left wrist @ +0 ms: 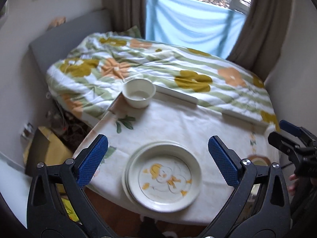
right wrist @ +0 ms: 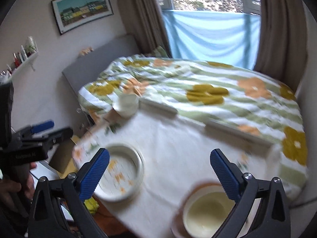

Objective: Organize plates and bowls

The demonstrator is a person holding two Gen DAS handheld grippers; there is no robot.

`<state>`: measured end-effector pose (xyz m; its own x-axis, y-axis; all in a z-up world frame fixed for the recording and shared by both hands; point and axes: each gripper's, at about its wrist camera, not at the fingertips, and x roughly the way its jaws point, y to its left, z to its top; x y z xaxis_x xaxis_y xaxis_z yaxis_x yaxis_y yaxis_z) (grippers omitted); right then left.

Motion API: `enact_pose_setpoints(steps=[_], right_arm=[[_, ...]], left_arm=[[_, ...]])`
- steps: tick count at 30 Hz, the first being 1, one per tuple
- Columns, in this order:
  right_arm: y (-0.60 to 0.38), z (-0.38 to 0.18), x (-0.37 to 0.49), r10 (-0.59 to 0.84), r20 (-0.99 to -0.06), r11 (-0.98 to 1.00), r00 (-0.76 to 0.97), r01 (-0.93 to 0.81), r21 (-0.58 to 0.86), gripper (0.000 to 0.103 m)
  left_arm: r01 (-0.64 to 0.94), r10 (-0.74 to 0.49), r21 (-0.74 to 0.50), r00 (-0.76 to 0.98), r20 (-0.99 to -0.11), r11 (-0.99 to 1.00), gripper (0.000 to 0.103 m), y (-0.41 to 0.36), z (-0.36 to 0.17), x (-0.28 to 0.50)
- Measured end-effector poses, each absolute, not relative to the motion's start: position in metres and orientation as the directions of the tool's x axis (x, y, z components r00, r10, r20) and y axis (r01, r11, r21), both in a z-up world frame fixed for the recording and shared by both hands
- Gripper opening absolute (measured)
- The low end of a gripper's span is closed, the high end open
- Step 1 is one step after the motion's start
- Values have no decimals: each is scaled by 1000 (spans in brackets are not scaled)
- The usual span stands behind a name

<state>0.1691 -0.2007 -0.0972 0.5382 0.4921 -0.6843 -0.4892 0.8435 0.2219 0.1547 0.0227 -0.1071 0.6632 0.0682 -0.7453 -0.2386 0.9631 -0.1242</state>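
Observation:
A stack of white plates [left wrist: 162,176] with a yellow drawing on the top one lies near the table's front edge, below my left gripper [left wrist: 157,156], which is open and holds nothing. A small white bowl [left wrist: 139,93] stands at the table's far left corner. In the right wrist view the plates [right wrist: 120,175] are blurred at the left, the far bowl [right wrist: 126,104] is small, and a cream bowl [right wrist: 208,212] sits on a brown plate [right wrist: 179,215] at the front right. My right gripper [right wrist: 159,167] is open and empty above the table.
The white tablecloth [left wrist: 188,123] covers a round table. Behind it is a bed with a flowered quilt [left wrist: 158,65], then a window with curtains. A yellow box [left wrist: 45,148] sits on the floor at the left. A hand holds the other gripper [right wrist: 33,144].

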Motion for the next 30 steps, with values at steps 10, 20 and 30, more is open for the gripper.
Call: enact_pose_setpoints(steps=[10,20,30], right_arm=[[-84,-114,278,509,-735,821,448,-509,259,101],[1,-213,385,529,-820,796,219,-463,390,79],[35,-273,418,530,-840,788,113,-431,440,49]], left_arm=[[-379,-28,-325,613,-790,867,101,142,-159,241],[-409,-166,-409,512,-843,815,65,181,-255,354],[-421,-190,-393,447,-874,817,27,195,-309,400]])
